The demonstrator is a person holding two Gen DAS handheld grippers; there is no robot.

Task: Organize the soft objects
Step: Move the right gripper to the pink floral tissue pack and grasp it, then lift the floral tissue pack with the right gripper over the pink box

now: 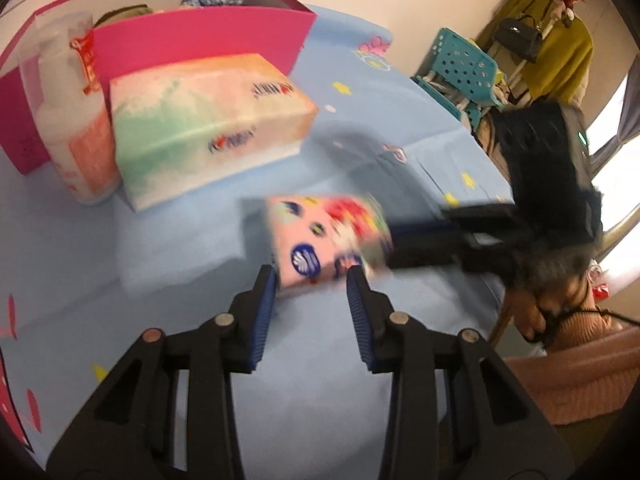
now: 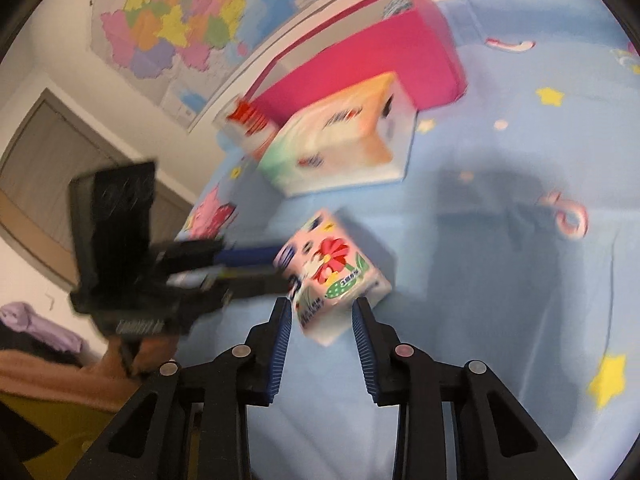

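In the left wrist view, the left claw (image 1: 314, 276) points down at a blue bedsheet (image 1: 360, 100) printed with stars. Its jaws stand narrow, and the blue pads pinch the near end of a small pink tissue pack (image 1: 324, 236) with a flower print. The pack sits tilted in the middle of the sheet, blurred. The right claw (image 1: 394, 246) comes in from the right edge and its dark fingers meet the far right end of the same pack. Behind the pack lies a large tissue pack (image 1: 208, 120) in green, white and orange. A tall wrapped pack (image 1: 68, 120) stands just beside it on the left, and both lean close to an open pink box (image 1: 192, 36) with cloth items inside. A teal chair (image 1: 464, 68) and a yellow garment (image 1: 560, 56) stand by the wall. In the right wrist view, the right claw (image 2: 323, 306) has the lower corner of the small pink tissue pack (image 2: 336, 276) filling the gap between its pads, which appear to press on it. The left claw (image 2: 282, 266) reaches in from the left and grips the pack's left side. The large pack and the pink box lie beyond, well apart from the small one, and a coloured map (image 2: 180, 12) hangs on the wall.
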